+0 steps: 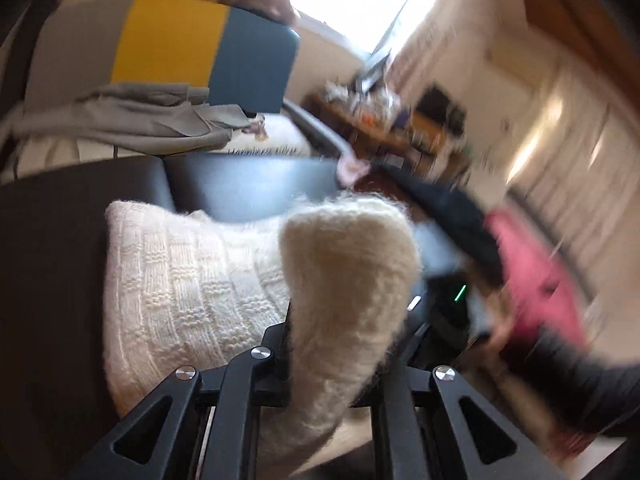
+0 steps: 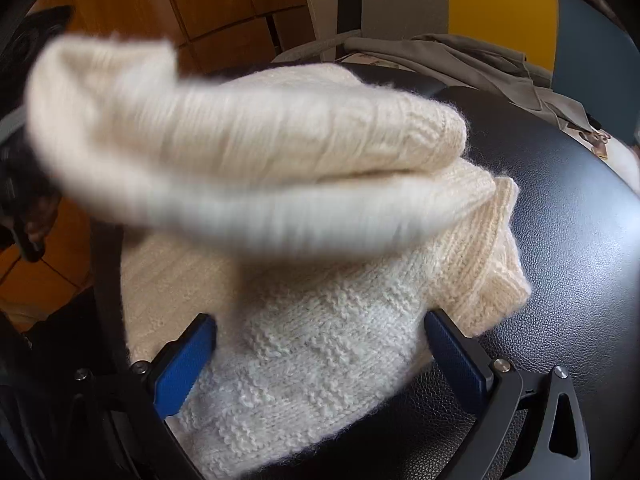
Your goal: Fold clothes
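A cream knitted sweater point(image 1: 192, 280) lies on a black leather seat point(image 1: 248, 188). My left gripper point(image 1: 332, 344) is shut on a thick fold of it point(image 1: 348, 272), which rises out of the jaws and hides the fingertips. In the right wrist view that raised fold point(image 2: 240, 152) hangs blurred across the sweater's body point(image 2: 304, 360). My right gripper point(image 2: 320, 360) is open just above the sweater's near part, its blue pads point(image 2: 188, 364) wide apart with knit between them. A ribbed edge point(image 2: 492, 252) sticks out to the right.
A grey garment point(image 1: 140, 120) lies behind the seat in front of a chair back in grey, yellow and blue point(image 1: 172, 40). A pink sleeve and a hand point(image 1: 532, 272) show blurred at the right. Wooden floor point(image 2: 120, 8) lies beyond the seat's edge, and a cluttered table point(image 1: 400, 120) stands far off.
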Available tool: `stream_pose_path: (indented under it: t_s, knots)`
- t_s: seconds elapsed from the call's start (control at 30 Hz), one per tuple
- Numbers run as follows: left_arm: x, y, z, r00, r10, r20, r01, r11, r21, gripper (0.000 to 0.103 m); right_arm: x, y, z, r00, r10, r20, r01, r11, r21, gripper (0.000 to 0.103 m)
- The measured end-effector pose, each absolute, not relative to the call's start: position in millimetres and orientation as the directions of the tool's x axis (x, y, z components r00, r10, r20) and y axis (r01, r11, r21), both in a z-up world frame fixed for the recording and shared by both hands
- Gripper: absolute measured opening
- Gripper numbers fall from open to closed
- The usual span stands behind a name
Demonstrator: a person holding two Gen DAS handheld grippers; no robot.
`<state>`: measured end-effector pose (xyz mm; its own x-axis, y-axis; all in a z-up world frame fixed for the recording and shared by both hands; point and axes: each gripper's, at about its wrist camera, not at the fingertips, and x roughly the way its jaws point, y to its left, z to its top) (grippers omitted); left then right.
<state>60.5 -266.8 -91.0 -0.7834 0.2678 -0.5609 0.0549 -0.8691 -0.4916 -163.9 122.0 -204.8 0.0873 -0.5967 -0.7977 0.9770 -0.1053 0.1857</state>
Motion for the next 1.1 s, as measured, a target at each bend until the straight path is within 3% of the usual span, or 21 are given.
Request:
stream_pose_path:
  t_s: [0.07, 0.3, 0.43, 0.57, 0.8, 0.97, 1.1]
  knots:
    - [61.7, -262.8, -80.0, -0.812, 0.261, -0.522, 0.025, -0.878, -0.478, 0.011, -169.0, 130.8, -205.6, 0.091, -0.610, -0.787, 0.974, -0.110, 0.197, 0.103]
    - [30.9, -208.8, -102.3, -0.733, 0.357, -0.579, -0.115, -0.904, -0.413, 0.011, -186.5, 149.9, -208.9, 0.095, -0.643, -0.760, 0.964, -0.130, 0.231, 0.103]
    - [36.6, -205.8, -109.9, -0.714, 0.450, -0.536, -0.167, -0.853, -0.494, 0.011, -195.1, 160.1, -211.4, 0.092, -0.649, -0.755, 0.964, -0.130, 0.230, 0.103]
    - [32.3, -195.4, -145.7, -0.640, 0.399, -0.657, -0.113, -0.894, -0.433, 0.011, -203.2, 172.0, -213.5, 0.088, -0.647, -0.758, 0.968, -0.125, 0.219, 0.103]
    - [41.0, -194.5, -146.2, -0.673, 0.368, -0.641, -0.078, -0.898, -0.434, 0.012, -213.5, 203.2, -202.0, 0.019, -0.589, -0.808, 0.993, -0.080, 0.082, 0.103]
    - [47.1, -156.3, -131.8, -0.687, 0.245, -0.684, -0.169, -0.970, -0.177, 0.015, -247.9, 250.6, -183.4, -0.027, -0.577, -0.816, 0.987, -0.147, 0.072, 0.103]
    - [46.8, -122.8, -141.2, -0.673, 0.174, -0.719, -0.242, -0.970, -0.008, 0.016, -250.5, 205.7, -158.0, -0.016, -0.580, -0.814, 0.949, -0.266, 0.171, 0.103]
